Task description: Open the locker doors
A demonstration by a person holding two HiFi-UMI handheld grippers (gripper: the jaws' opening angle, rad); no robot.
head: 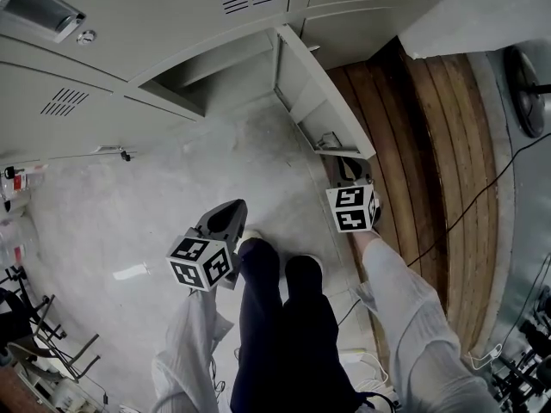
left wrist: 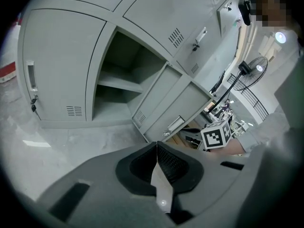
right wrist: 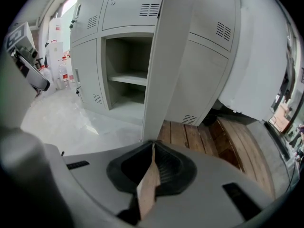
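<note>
Two tongs are in use, one in each hand. The left tongs (left wrist: 156, 144) have their pads pressed together with nothing between them. They hang over the concrete floor (head: 164, 196), on the compartment side of the open locker door (head: 320, 103) and well apart from it. The right tongs (right wrist: 152, 145) are also closed to a thin slit and hold nothing. The door's free lower corner sits just ahead of their tips, and whether they touch it cannot be told.

One door stands open, swung out roughly square to the locker front. On its hinge side is one open compartment (right wrist: 124, 61), crossed by a single shelf (right wrist: 127, 78). One closed door (right wrist: 88, 70) flanks that opening on the side away from the open door. One more closed door (right wrist: 202, 80) lies behind the open door's outer face. A row of upper doors (right wrist: 135, 4) runs above, all shut.

On the compartment side of the door a wide stretch of concrete floor spreads out. On its other side lie wooden planks (head: 405, 144), crossed by one thin cable (head: 469, 200), with one standing fan (left wrist: 251, 70) beyond. The person's two legs (head: 284, 317) stand short of the door's free edge, between the tongs.
</note>
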